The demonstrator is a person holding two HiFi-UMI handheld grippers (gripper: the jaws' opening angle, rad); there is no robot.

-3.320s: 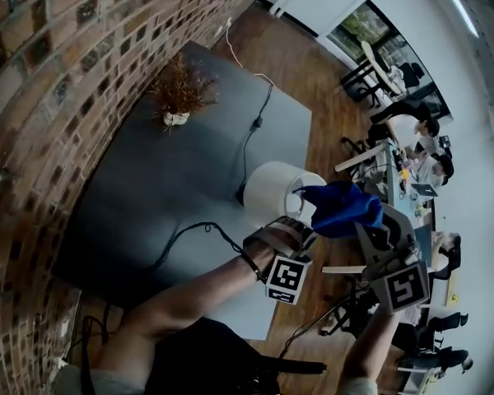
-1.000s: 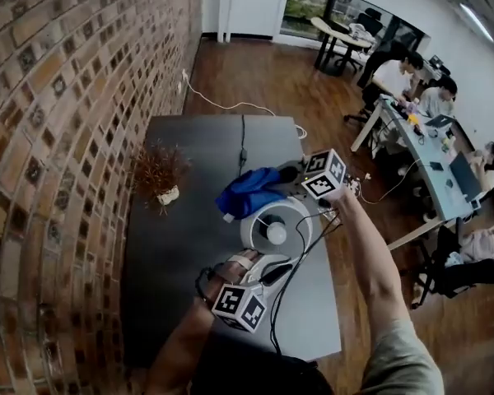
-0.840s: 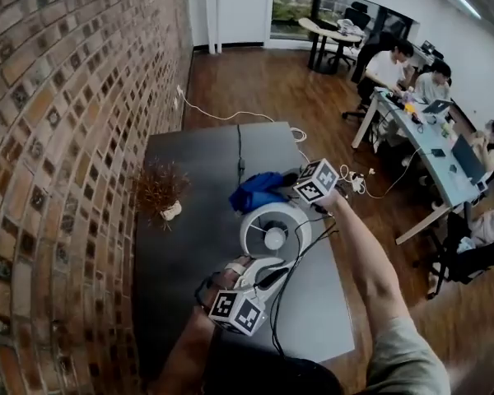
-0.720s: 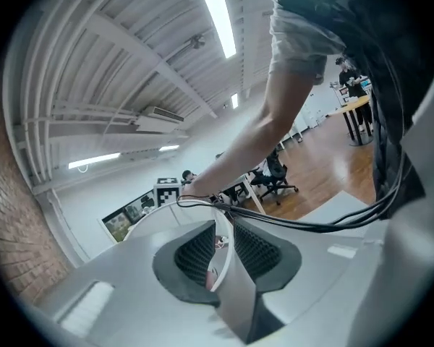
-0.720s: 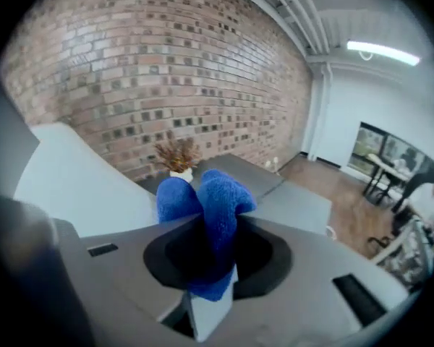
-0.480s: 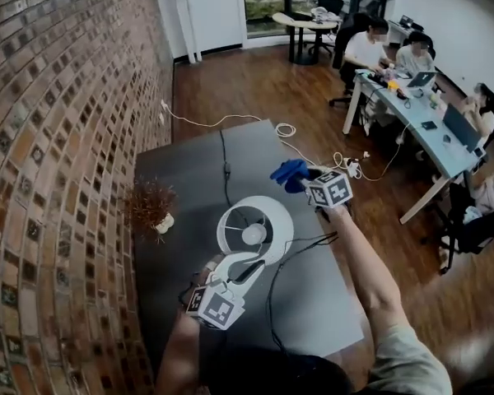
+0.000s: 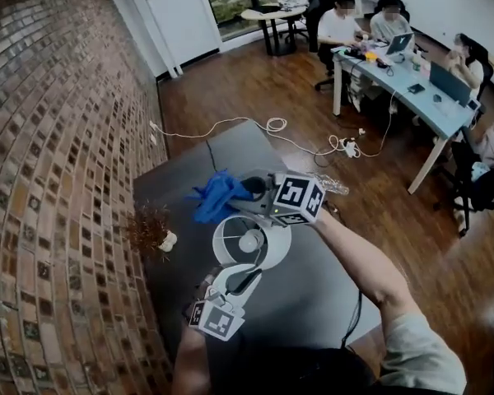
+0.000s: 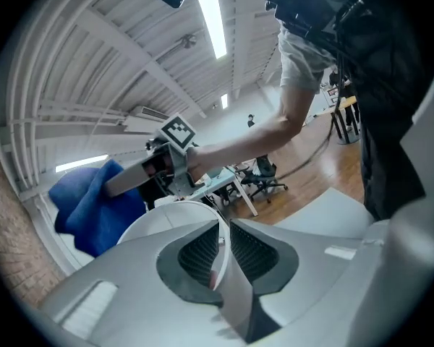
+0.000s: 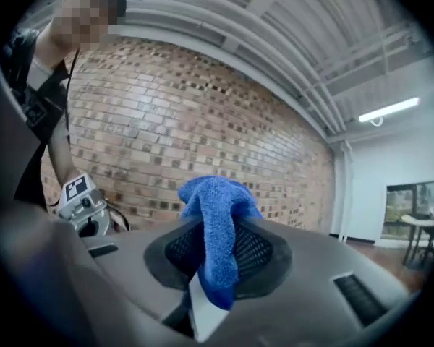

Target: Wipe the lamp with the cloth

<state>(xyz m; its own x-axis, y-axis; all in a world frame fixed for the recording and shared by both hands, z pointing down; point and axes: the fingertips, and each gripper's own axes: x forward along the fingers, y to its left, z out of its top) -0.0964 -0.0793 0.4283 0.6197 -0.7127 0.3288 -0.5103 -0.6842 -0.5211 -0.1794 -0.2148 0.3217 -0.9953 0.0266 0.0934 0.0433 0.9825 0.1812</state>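
Observation:
The white lamp shade (image 7: 252,241) stands on the dark table (image 7: 313,299), seen from above. My left gripper (image 7: 244,277) pinches the shade's near rim (image 8: 218,246); its jaws have just been closing, and the thin rim sits between the pads. My right gripper (image 7: 245,189) hovers over the far side of the shade, pointing left, shut on a blue cloth (image 7: 216,196). The cloth (image 9: 218,241) bulges up from between its jaws. In the left gripper view the cloth (image 8: 92,202) hangs just beyond the shade.
A dried plant in a small white pot (image 7: 153,228) stands left of the lamp, next to the brick wall (image 7: 49,179). A black cord (image 7: 352,319) runs off the table's right edge. People sit at a desk (image 7: 412,81) far right.
My right gripper has swung the blue cloth from the lamp's right side up and leftward over the far rim. The left gripper has stayed on the shade's near rim.

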